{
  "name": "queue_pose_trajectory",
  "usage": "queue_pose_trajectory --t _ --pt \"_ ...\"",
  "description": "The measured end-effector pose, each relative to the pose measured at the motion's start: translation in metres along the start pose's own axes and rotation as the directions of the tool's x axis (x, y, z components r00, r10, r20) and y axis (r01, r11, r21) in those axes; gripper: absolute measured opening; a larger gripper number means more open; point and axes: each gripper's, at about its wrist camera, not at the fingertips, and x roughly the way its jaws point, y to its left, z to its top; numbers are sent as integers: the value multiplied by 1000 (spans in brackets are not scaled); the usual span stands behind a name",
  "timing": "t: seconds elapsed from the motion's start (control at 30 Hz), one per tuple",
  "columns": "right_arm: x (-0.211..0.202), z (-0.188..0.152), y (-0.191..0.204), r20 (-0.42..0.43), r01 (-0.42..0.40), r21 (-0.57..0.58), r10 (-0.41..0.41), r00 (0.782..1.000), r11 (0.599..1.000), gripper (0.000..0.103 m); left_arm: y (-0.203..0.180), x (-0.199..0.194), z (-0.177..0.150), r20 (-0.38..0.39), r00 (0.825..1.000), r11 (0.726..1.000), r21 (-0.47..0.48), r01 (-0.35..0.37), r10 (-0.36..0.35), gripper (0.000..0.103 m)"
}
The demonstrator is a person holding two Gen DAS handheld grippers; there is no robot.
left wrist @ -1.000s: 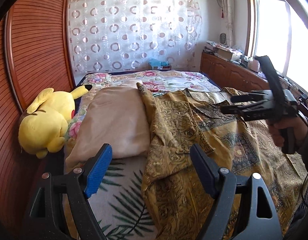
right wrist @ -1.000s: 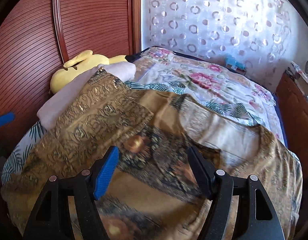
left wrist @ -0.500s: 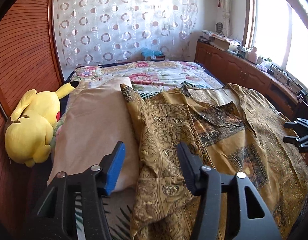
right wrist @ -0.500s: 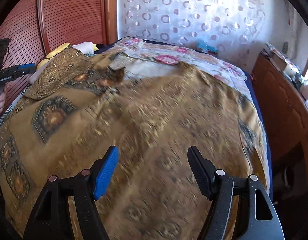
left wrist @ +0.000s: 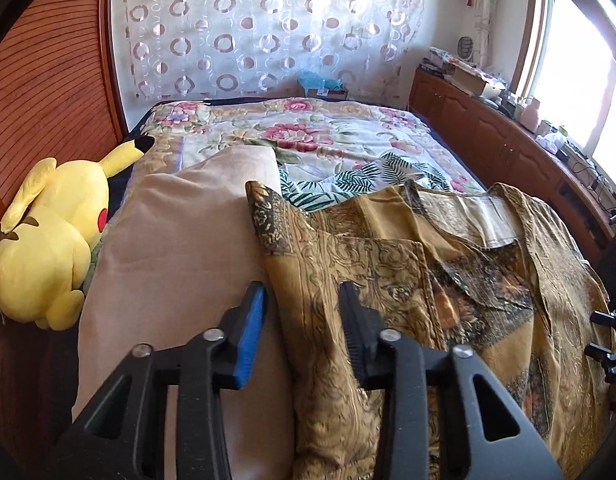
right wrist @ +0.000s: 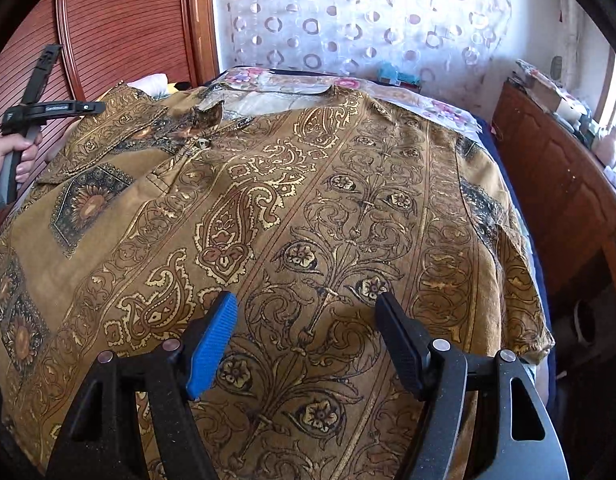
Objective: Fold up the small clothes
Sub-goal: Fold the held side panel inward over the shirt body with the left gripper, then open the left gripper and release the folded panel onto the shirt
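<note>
A golden-brown patterned shirt (right wrist: pixel 315 208) lies spread on the bed, collar at the far end. In the left wrist view its left side (left wrist: pixel 371 280) drapes over a beige pillow (left wrist: pixel 176 256). My left gripper (left wrist: pixel 302 312) is open, its jaws standing either side of a raised ridge of the shirt's left edge. My right gripper (right wrist: pixel 306 320) is open and empty above the shirt's lower right part. The left gripper also shows in the right wrist view (right wrist: pixel 48 108), held by a hand at the far left.
A yellow plush toy (left wrist: pixel 52 236) lies against the wooden headboard (left wrist: pixel 44 92) at left. A floral quilt (left wrist: pixel 292 136) covers the far bed. A wooden cabinet (left wrist: pixel 507 144) with clutter runs along the right under the window.
My left gripper has moved forward along the shirt's left edge and its jaws have narrowed around the fabric ridge. My right gripper swung right over the shirt's lower right side.
</note>
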Motion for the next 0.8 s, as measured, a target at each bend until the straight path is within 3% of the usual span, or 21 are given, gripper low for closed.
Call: queue_pose_trajectory --t 0.07,0.13,0.3,0.5,0.67,0.77,0.8 --pt "1 2 1 0 0 0 0 1000 1000 73 -1 0 2 8 1000 1000 3 -5 5 20" --pt "4 5 3 -1 -2 1 2 1000 1000 73 -4 -2 4 8 1000 1000 15 5 -5 4" --pt "4 4 2 -2 -3 0 3 1000 1000 73 -2 -21 19 92 994 997 41 -69 65 3" --pt "4 4 2 -2 -3 -1 3 1000 1000 73 10 -19 25 81 992 994 51 -99 94 3" --pt "4 4 2 -3 -4 -1 4 1000 1000 74 6 -29 16 99 991 993 60 -99 92 8" --pt "4 4 2 -4 -3 -1 3 1000 1000 74 -4 -43 7 139 987 992 92 -90 77 23" --pt "7 6 -2 -5 -3 0 3 1000 1000 75 -7 -47 4 151 986 992 99 -80 64 33"
